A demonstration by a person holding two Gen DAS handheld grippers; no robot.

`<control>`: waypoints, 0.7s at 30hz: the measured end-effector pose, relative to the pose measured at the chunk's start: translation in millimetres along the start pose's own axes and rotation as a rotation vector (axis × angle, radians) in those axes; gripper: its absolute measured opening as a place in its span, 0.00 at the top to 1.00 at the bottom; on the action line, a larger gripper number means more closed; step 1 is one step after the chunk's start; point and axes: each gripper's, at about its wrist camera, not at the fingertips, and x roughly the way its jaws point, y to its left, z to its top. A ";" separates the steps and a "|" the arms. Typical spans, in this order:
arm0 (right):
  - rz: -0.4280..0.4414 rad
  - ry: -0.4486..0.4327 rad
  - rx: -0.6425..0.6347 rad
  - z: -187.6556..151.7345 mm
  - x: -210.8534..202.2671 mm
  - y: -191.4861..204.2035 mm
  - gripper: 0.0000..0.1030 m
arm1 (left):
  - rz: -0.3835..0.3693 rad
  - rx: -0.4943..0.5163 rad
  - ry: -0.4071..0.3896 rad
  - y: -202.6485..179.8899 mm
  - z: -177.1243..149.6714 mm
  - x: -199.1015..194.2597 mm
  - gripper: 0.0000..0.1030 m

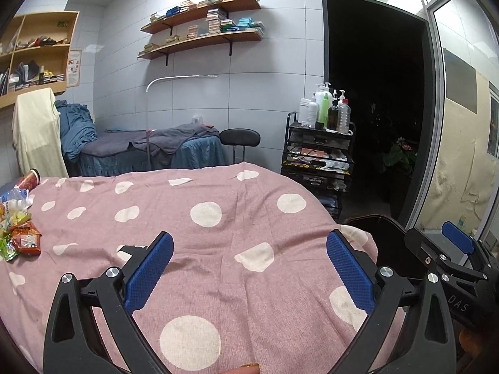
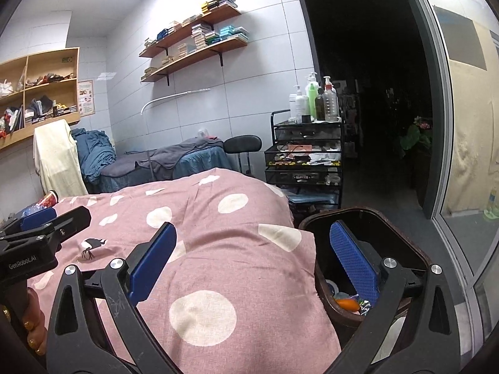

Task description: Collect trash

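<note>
Left gripper [image 1: 249, 268] spread wide, empty, above polka-dot blanket [image 1: 218, 193] | right gripper [image 2: 252, 261] likewise released, trash bin [image 2: 402, 237] beneath its right finger | snack wrappers [image 1: 21, 233] far left.

bin [image 2: 402, 249] contents mostly hidden by right gripper [image 2: 252, 261]; doorway [image 1: 374, 93] dark.

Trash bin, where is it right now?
Right wrist view, lower right: the dark trash bin stands on the floor against the pink polka-dot bed's right edge, under the right hand-held gripper.
</note>
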 end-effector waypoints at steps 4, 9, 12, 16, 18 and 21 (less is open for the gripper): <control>0.001 -0.010 -0.006 -0.2 -6.0 2.5 0.05 | 0.002 0.003 -0.007 0.0 -2.4 -3.5 0.05; 0.000 -0.011 -0.001 0.9 -6.9 0.5 0.05 | 0.003 -0.001 -0.012 1.3 -3.8 -5.0 0.05; -0.002 -0.009 0.002 1.2 -7.5 -1.2 0.05 | 0.004 -0.001 -0.013 1.8 -4.1 -6.3 0.05; -0.003 -0.009 0.005 1.8 -7.4 -2.3 0.05 | 0.004 -0.006 -0.020 2.2 -4.6 -9.7 0.05; -0.003 -0.010 0.007 1.9 -7.2 -2.6 0.05 | 0.004 -0.005 -0.018 2.5 -4.9 -10.1 0.05; -0.005 -0.010 0.010 1.3 -7.3 -3.0 0.05 | 0.006 -0.001 -0.021 2.2 -4.8 -10.2 0.05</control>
